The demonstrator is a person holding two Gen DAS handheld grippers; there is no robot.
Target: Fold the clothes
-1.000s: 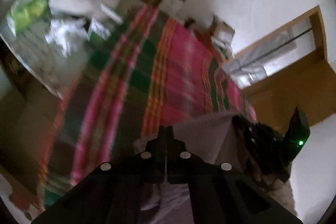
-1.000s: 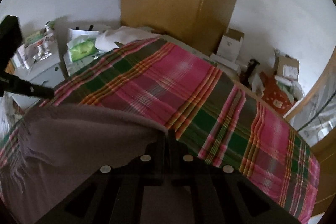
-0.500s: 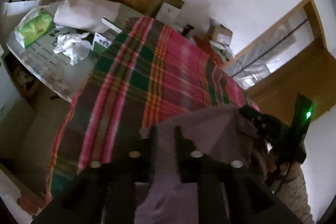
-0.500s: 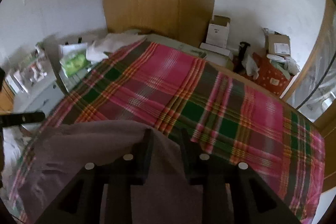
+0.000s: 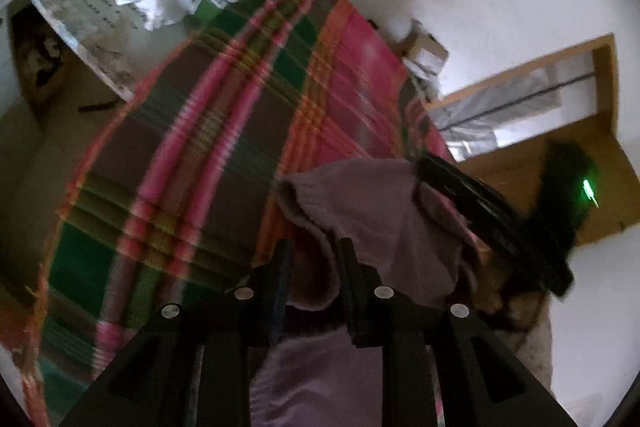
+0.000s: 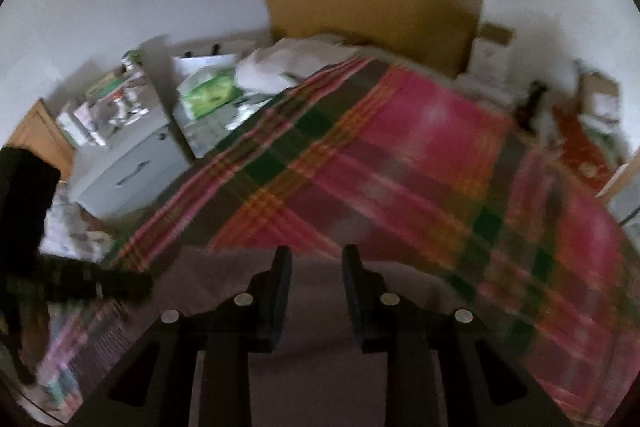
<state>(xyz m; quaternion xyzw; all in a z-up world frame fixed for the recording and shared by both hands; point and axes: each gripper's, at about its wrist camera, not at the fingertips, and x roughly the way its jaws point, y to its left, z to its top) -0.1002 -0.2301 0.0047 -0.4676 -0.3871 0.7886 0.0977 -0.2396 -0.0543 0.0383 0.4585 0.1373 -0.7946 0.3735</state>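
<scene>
Purple garment [image 5: 372,211] bunched between spread left gripper [image 5: 314,247] fingers.

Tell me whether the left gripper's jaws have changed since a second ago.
Yes. The left gripper, shut then, now stands open, with the purple garment loose between its fingers over the plaid blanket.

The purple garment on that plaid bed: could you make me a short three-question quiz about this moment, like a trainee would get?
1. True or false: the left gripper has its fingers spread apart.
2. What covers the bed? A) white sheet B) plaid blanket C) bare mattress
3. Fill in: the purple garment lies between the fingers of the right gripper, which is ____.

Key: 1 true; 2 B; 3 open.
</scene>
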